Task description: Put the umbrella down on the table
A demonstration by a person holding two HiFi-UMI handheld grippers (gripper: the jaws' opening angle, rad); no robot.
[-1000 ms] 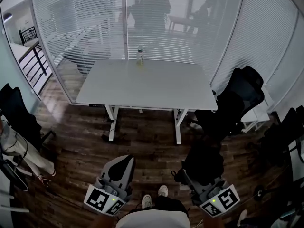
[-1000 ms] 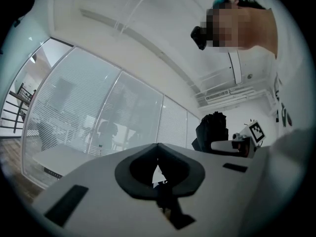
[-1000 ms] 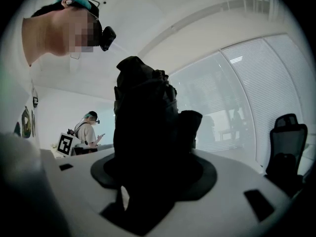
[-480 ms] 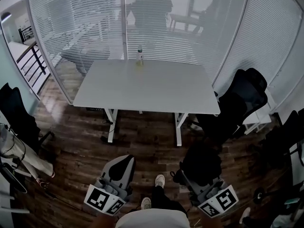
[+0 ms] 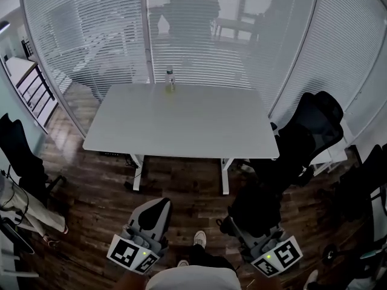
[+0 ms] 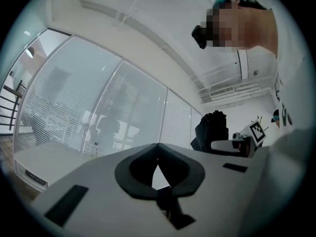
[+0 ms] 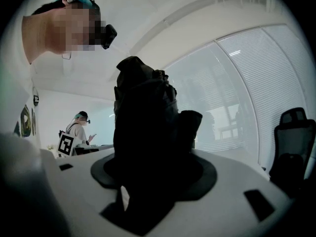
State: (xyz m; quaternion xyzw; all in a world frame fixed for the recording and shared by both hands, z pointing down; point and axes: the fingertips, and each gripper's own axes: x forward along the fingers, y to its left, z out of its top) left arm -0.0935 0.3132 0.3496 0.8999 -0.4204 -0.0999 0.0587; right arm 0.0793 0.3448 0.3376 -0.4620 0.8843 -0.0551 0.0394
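Observation:
A folded black umbrella (image 5: pixel 257 205) stands up out of my right gripper (image 5: pixel 240 223) at the bottom right of the head view. In the right gripper view the umbrella (image 7: pixel 144 117) fills the space between the jaws, which are shut on it. My left gripper (image 5: pixel 158 203) is at the bottom left, shut with nothing in it; its tips meet in the left gripper view (image 6: pixel 157 145). The white table (image 5: pixel 199 132) lies ahead across a strip of wooden floor, well apart from both grippers.
A small bottle (image 5: pixel 170 79) stands at the table's far edge. A black office chair (image 5: pixel 311 128) sits at the table's right end, another chair (image 5: pixel 18 156) at far left. A glass wall with blinds (image 5: pixel 91 35) runs behind the table. A person (image 7: pixel 79 127) stands behind.
The table has come closer and looks larger in the head view. Both grippers keep their places at the bottom of the picture, the right one still holding the umbrella.

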